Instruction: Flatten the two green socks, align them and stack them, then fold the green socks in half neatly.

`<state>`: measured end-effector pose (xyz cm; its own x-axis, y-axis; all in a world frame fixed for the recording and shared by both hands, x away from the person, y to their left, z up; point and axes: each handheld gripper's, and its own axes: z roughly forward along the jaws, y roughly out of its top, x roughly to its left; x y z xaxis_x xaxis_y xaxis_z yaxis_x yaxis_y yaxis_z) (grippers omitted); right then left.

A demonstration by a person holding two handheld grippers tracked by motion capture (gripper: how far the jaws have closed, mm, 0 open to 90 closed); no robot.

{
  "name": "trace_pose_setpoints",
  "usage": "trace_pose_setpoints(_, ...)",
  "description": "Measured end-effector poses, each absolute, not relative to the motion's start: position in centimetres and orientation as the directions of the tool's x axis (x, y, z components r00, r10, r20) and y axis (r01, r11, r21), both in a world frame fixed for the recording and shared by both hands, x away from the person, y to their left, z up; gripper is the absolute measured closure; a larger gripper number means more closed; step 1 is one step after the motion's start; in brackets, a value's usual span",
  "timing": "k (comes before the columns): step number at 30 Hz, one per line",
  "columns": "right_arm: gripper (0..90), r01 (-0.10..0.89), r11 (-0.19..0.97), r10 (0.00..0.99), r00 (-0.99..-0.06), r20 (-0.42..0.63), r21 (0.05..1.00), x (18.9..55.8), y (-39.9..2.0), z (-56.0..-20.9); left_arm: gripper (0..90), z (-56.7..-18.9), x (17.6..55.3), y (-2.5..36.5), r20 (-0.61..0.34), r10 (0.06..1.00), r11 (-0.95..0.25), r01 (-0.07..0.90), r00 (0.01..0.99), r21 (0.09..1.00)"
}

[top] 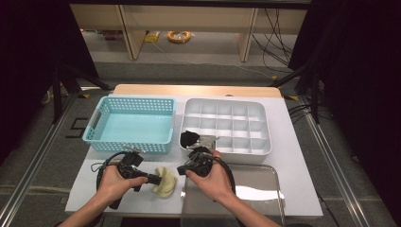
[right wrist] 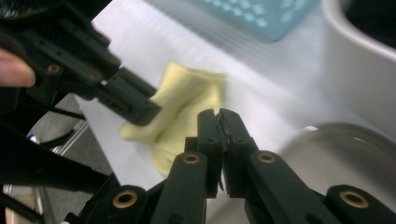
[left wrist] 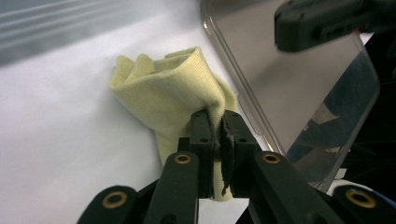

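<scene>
At table's near edge, 6 o'clock: left gripper (top: 153,179) clamped on pale yellow sock (top: 164,181); sock bunched on white table (top: 302,189), just left of steel tray (top: 274,172). Right gripper (right wrist: 219,114): jaws together, nothing between. Judgement: sock secured, not yet sorted. Toward 12 o'clock: dark sock (top: 189,138) in divider box (top: 265,137); blue basket (top: 101,137) bare. Left gripper view gives pinch detail; high view gives containers.

Left gripper (left wrist: 217,122) fingers are pinched tight; right gripper (right wrist: 219,116) fingers are closed, holding nothing.
</scene>
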<state>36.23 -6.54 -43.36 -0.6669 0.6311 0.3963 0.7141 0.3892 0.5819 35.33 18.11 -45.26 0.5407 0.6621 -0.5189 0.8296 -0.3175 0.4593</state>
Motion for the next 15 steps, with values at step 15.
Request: trace_pose_setpoints(15, 74.4, 0.728, 0.371, 0.620, -0.656, 0.430, 0.576, 37.5, -5.6, -43.7, 76.1, -46.1, 35.0, 15.8, -0.483, 0.632, -0.386, 0.786, 0.607, 0.482)
